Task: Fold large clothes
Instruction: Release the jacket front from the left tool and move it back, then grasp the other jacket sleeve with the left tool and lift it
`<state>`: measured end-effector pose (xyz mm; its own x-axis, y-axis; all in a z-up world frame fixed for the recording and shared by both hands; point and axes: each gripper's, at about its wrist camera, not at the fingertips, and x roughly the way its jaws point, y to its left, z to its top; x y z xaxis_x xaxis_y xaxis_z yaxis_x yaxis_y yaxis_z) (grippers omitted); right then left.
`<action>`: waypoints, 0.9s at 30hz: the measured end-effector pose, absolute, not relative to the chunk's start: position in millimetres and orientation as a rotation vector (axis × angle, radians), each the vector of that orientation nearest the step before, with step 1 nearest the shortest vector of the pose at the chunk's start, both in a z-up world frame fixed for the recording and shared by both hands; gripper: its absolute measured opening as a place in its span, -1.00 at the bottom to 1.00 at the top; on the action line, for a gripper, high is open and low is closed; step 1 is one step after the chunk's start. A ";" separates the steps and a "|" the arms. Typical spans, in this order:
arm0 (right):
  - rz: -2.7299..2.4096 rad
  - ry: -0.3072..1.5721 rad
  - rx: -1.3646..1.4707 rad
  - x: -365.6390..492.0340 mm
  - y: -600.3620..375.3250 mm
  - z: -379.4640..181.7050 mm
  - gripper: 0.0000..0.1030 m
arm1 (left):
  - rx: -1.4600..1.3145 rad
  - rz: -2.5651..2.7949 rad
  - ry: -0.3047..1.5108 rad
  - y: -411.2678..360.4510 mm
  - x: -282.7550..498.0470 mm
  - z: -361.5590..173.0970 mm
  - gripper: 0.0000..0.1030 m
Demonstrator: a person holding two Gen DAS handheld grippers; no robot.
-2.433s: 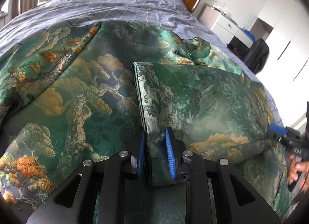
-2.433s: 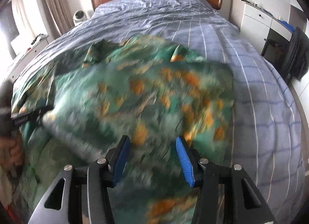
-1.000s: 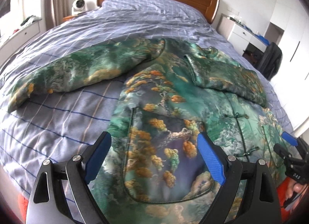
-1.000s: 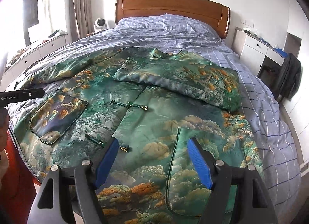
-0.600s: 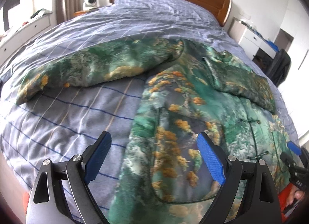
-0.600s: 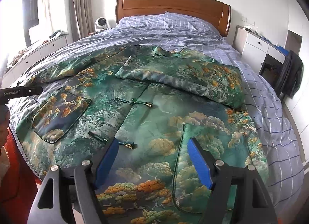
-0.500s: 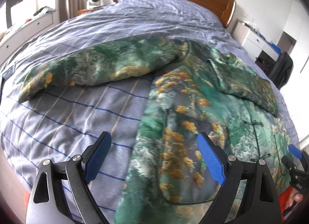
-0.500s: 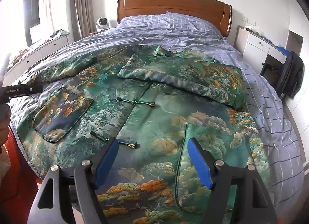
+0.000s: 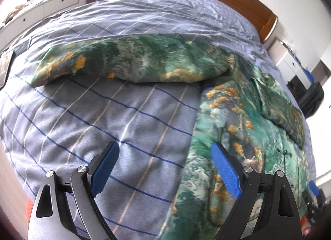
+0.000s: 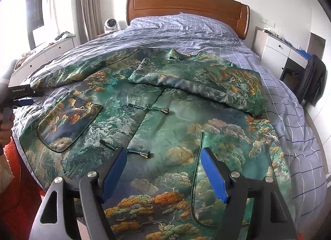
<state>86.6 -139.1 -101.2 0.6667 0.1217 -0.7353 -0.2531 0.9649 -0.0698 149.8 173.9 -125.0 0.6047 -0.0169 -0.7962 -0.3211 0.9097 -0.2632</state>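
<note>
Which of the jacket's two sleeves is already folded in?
The sleeve on the nightstand side: it lies folded across the jacket's chest. The other sleeve stretches out sideways over the checked bedspread.

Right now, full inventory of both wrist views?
jacket: 1, green and orange brocade, flat on bed, one sleeve folded across chest, other spread out
bedspread: 1, blue check, covers bed
headboard: 1, brown wood, far end
fan: 1, white, left of headboard
cabinet: 1, white, right of bed
dark garment: 1, black, hanging right
left gripper: blue pads, open, above jacket's edge
right gripper: blue pads, open, above hem
</note>
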 end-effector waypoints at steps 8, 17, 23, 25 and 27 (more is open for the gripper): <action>0.217 0.803 -0.174 85.3 -137.1 -99.0 0.47 | -0.429 0.194 0.918 187.2 155.5 -128.7 0.77; 0.213 0.804 -0.175 83.9 -136.4 -98.5 0.47 | -0.623 0.257 0.835 249.2 162.2 -122.2 0.77; 0.213 0.805 -0.176 83.4 -136.3 -97.7 0.47 | -0.879 0.338 0.745 317.5 163.9 -137.0 0.77; 0.216 0.801 -0.179 82.7 -135.8 -97.1 0.47 | -0.948 0.366 0.722 335.1 162.3 -145.0 0.77; 0.220 0.798 -0.186 81.1 -135.0 -96.9 0.47 | -0.978 0.387 0.715 346.2 165.1 -153.2 0.77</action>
